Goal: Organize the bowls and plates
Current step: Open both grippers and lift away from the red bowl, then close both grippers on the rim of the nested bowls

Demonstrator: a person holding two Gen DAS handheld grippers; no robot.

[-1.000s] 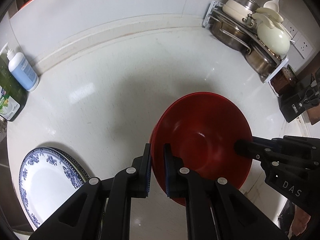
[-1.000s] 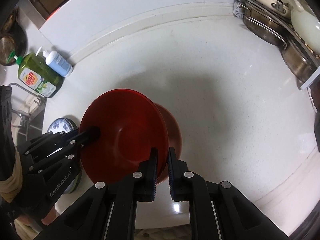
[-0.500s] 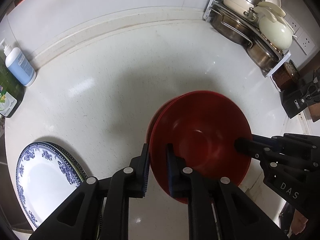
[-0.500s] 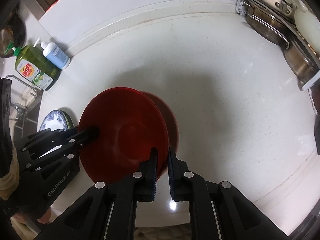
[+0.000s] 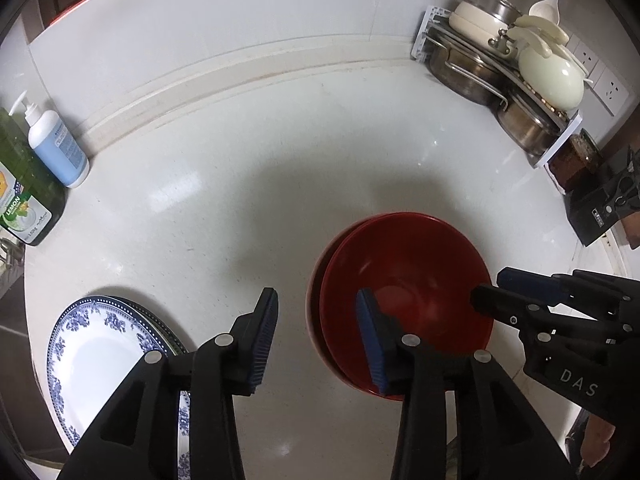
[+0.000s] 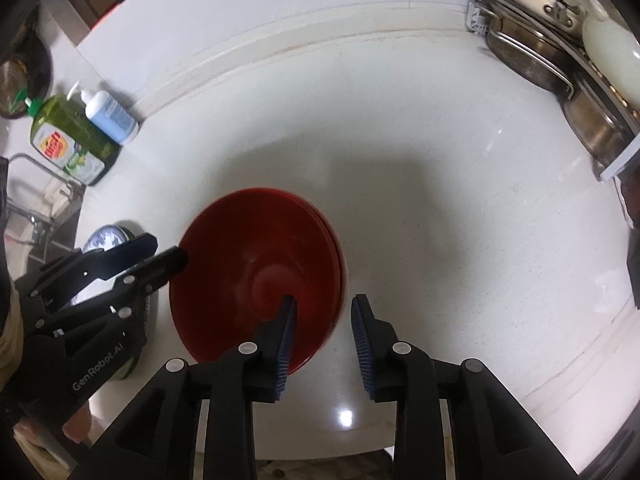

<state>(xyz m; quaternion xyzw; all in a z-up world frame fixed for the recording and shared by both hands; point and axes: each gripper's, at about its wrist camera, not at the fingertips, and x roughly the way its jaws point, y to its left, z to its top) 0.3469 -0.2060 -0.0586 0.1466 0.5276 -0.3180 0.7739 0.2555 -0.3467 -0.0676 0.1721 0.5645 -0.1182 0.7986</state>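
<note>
A red bowl (image 5: 404, 292) sits nested in a second red bowl (image 5: 314, 292) on the white counter (image 5: 248, 184). My left gripper (image 5: 316, 340) straddles its left rim with jaws opening, and neither pad presses on it. My right gripper (image 6: 324, 328) straddles the opposite rim of the red bowl (image 6: 260, 272), also opening and not gripping. Each gripper shows in the other's view: the right gripper (image 5: 490, 290) and the left gripper (image 6: 168, 250). A blue-and-white plate (image 5: 92, 356) lies on another plate at the lower left, partly hidden by my left gripper.
A green dish soap bottle (image 5: 20, 196) and a blue pump bottle (image 5: 56, 148) stand at the left wall. A rack of pots and lids (image 5: 512, 76) fills the far right corner, with a black knife block (image 5: 604, 208) nearer. A faucet (image 6: 36, 192) marks the sink at left.
Both grippers were shut on the top red bowl's rims and lowered it onto the other bowl. Now both have opened and the bowl rests nested, released.
</note>
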